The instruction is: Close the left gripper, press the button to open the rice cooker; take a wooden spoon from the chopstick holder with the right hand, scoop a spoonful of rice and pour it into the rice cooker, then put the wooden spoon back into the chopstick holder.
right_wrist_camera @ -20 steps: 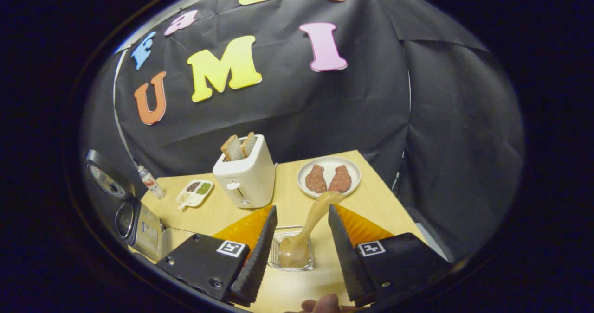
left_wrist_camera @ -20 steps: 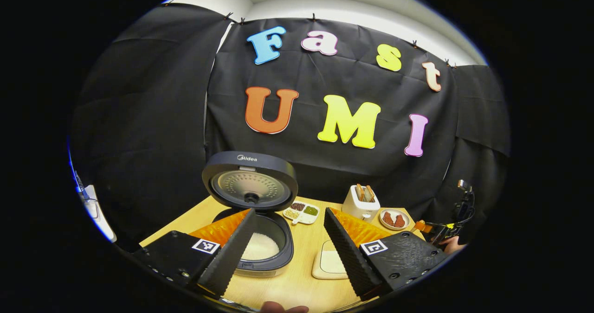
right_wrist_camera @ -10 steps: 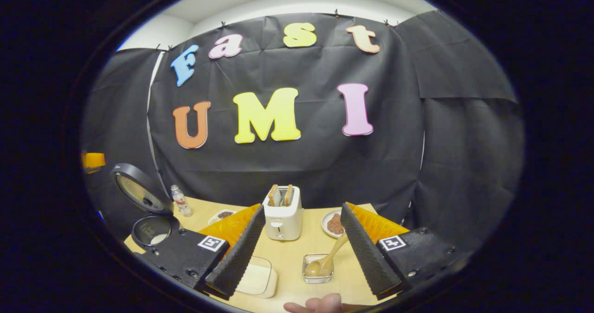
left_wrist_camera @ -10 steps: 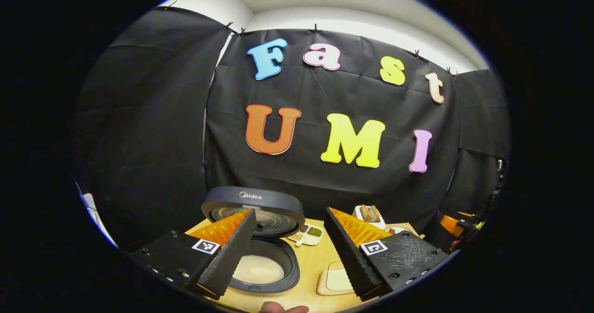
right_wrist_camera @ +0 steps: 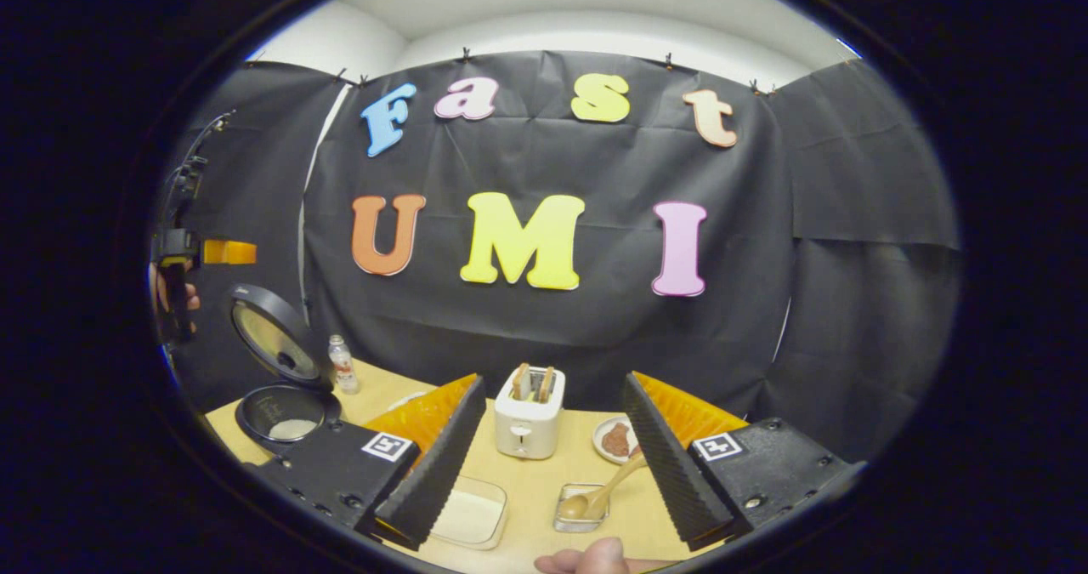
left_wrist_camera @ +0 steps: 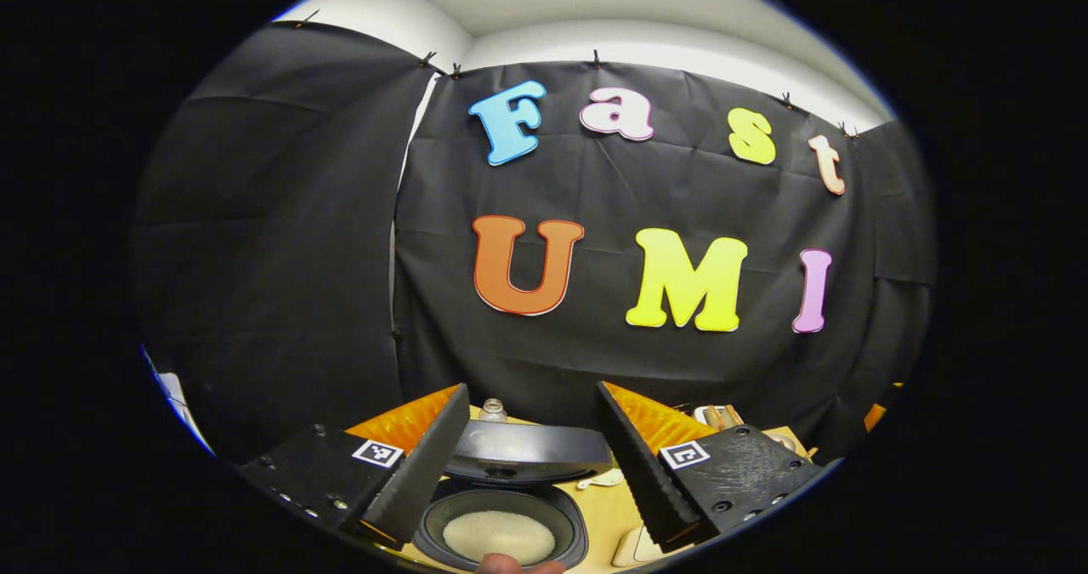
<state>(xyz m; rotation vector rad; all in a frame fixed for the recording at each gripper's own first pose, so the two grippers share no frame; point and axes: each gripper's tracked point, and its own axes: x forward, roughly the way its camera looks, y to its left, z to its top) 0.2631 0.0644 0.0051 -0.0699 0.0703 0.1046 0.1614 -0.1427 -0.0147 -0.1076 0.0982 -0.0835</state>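
The left gripper [left_wrist_camera: 531, 463], fingers [left_wrist_camera: 416, 480] apart, hangs above the open rice cooker [left_wrist_camera: 501, 531]; rice [left_wrist_camera: 499, 536] lies inside it.

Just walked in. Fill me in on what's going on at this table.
A person holds a gripper in each hand. The rice cooker stands open, lid up, with rice in its pot. The wooden spoon rests in the small clear holder. The right gripper is open and empty, apart from the spoon. The left gripper is open and empty above the cooker.
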